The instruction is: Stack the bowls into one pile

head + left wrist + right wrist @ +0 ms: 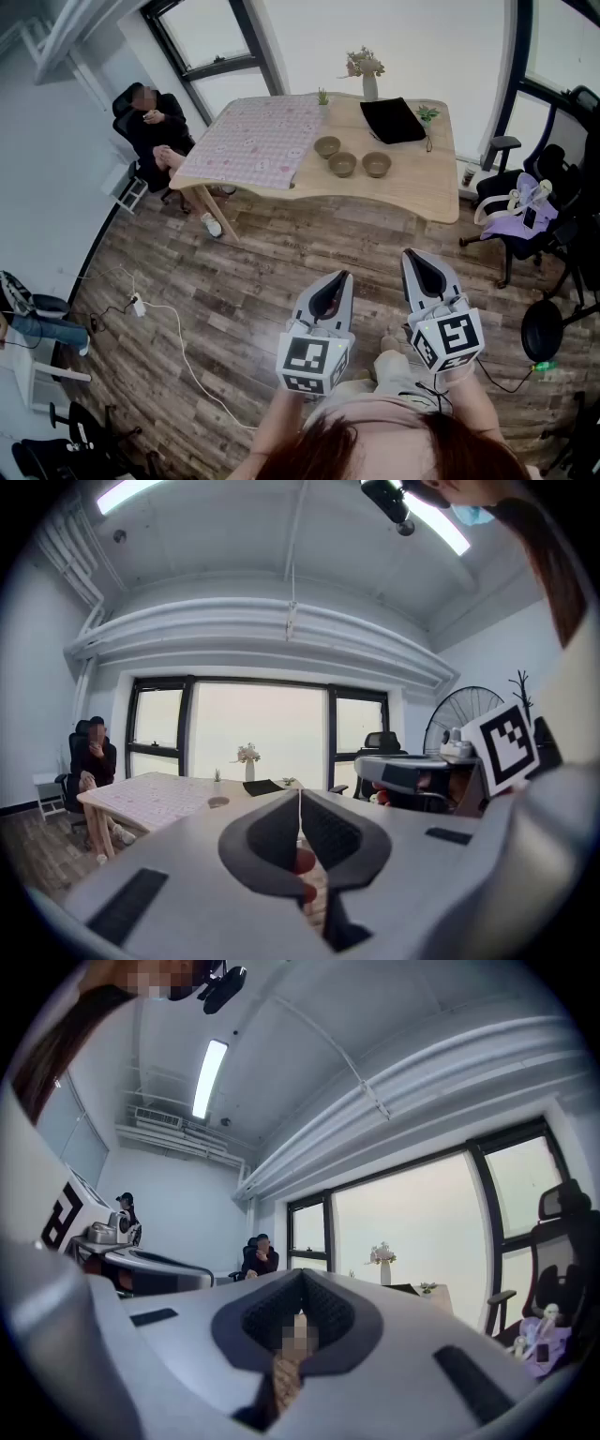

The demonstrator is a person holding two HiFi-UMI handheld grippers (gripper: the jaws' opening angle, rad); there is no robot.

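Three brown bowls stand apart on the wooden table (412, 192) across the room: one at the left (327, 146), one in the middle (342, 164), one at the right (377, 164). Both grippers hang over the wood floor, well short of the table and pointing toward it. My left gripper (341, 276) is shut with nothing in it, its jaws meeting at the tips (299, 794). My right gripper (411, 254) is likewise shut and empty (300, 1276). In the left gripper view the table (159, 797) shows far off at the left.
A pink patterned cloth (258, 136) covers the table's left half; a black mat (394, 120), a vase of dried flowers (367, 75) and small plants stand at the back. A person sits in a chair (150, 117) at the left. Office chairs (525, 211) stand right; a white cable (178, 342) crosses the floor.
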